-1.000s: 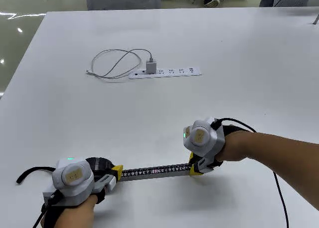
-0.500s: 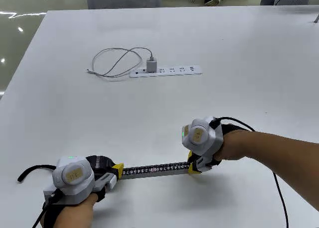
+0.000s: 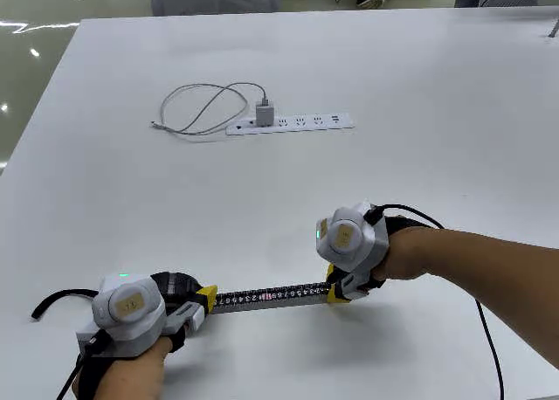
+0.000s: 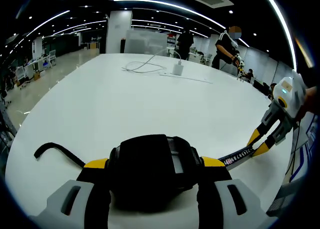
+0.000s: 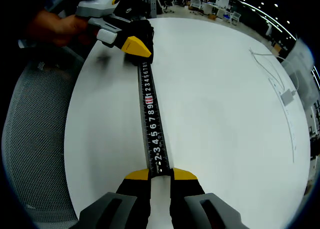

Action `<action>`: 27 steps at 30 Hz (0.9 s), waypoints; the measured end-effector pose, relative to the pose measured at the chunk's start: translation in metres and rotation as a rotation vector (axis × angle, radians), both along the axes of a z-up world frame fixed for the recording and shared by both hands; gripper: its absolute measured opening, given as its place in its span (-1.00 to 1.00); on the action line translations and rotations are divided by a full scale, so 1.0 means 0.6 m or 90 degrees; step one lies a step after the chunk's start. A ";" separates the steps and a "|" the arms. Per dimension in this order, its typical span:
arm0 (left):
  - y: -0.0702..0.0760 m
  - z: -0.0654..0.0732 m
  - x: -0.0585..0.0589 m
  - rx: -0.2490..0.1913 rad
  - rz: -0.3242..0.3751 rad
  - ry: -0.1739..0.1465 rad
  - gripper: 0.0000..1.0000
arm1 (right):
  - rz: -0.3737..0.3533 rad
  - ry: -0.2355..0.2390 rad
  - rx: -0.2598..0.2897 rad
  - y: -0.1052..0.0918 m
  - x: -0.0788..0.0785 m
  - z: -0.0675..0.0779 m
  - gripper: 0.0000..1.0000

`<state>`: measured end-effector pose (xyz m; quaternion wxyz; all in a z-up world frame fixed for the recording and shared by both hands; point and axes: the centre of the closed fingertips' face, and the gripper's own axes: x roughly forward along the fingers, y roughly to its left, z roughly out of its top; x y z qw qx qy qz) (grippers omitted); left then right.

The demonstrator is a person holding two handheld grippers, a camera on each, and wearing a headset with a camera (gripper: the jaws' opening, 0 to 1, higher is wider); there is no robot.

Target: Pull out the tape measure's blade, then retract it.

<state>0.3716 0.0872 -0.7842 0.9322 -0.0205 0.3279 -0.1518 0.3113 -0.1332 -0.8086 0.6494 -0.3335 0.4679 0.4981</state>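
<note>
The black tape measure case [image 3: 179,288] rests on the white table [image 3: 393,112] at the near left, with my left gripper [image 3: 194,306] shut on it. In the left gripper view the case [image 4: 150,169] sits between the yellow-tipped jaws. Its blade [image 3: 272,296] lies flat, stretched to the right with the numbers up. My right gripper [image 3: 337,292] is shut on the blade's end. In the right gripper view the blade [image 5: 151,114] runs from my right gripper [image 5: 160,175] up to the left gripper [image 5: 132,43]. A black wrist strap [image 3: 54,302] trails left of the case.
A white power strip [image 3: 301,124] with a white charger [image 3: 265,115] and a looped cable [image 3: 205,110] lies mid-table, far beyond the grippers. The table's left edge [image 3: 35,120] borders shiny floor. A grey mesh chair [image 5: 35,139] sits beside the near edge.
My right gripper has moved slightly left toward the left gripper, so the exposed blade is a little shorter. The left gripper and the case have stayed put.
</note>
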 end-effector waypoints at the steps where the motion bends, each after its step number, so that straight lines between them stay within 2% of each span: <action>1: 0.000 0.000 0.000 0.000 0.001 0.002 0.34 | -0.002 0.000 0.002 0.001 0.000 0.000 -0.80; 27: -0.001 -0.001 -0.001 0.004 -0.003 0.005 0.34 | 0.004 -0.001 0.005 0.016 0.004 -0.001 -0.80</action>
